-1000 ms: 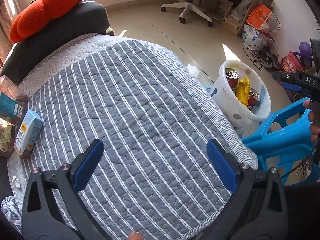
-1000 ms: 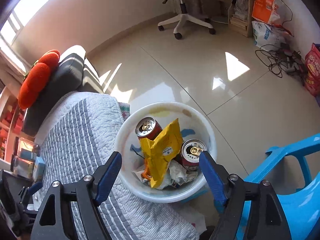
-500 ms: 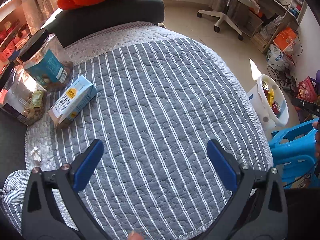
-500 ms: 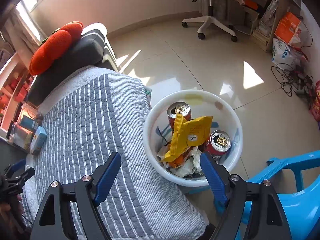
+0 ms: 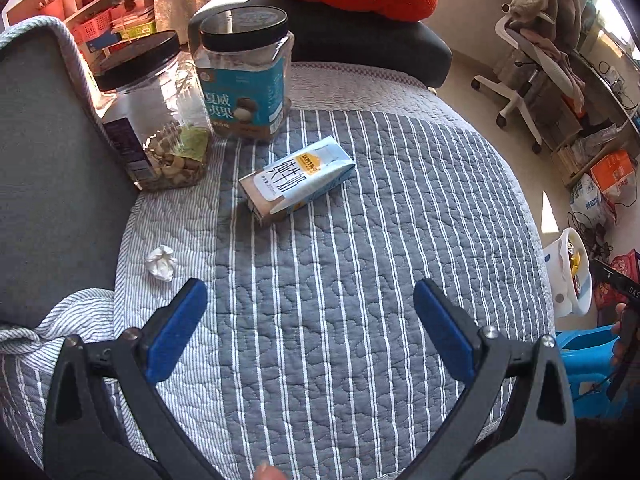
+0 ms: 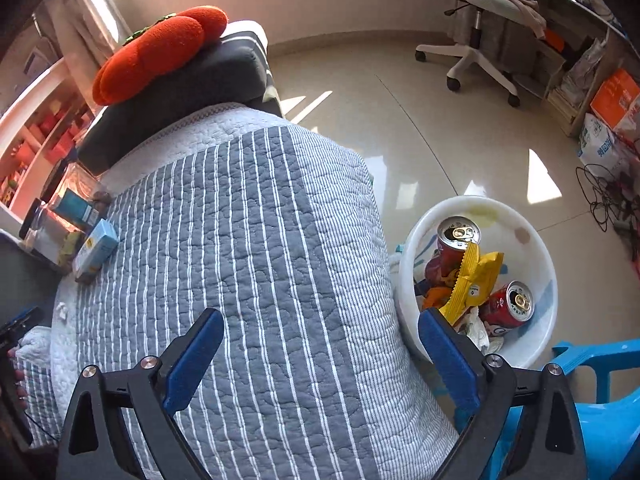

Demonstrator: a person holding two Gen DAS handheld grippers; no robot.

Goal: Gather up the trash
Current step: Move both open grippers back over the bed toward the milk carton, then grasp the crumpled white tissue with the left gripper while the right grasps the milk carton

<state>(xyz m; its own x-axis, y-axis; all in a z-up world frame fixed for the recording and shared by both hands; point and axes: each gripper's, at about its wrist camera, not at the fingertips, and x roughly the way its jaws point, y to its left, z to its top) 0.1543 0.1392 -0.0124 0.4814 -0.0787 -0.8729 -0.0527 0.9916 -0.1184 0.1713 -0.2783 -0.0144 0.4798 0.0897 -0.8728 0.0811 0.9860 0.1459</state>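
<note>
Both grippers, left (image 5: pixel 310 330) and right (image 6: pixel 318 354), hang empty over the quilt (image 5: pixel 360 280); the right's jaws are opening. The left has swung from the bin (image 6: pixel 540 320) toward the tissue (image 5: pixel 162 263) and carton (image 5: pixel 298 182), likely next.

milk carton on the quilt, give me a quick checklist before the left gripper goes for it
1. Left gripper open, nothing between the jaws: ok.
2. Milk carton lying flat, in clear view: ok.
3. Clear of the two jars: ok, close though.
4. Crumpled tissue apart from the carton: ok.
5. White bin has room: ok.
6. Carton empty: cannot tell.
</note>
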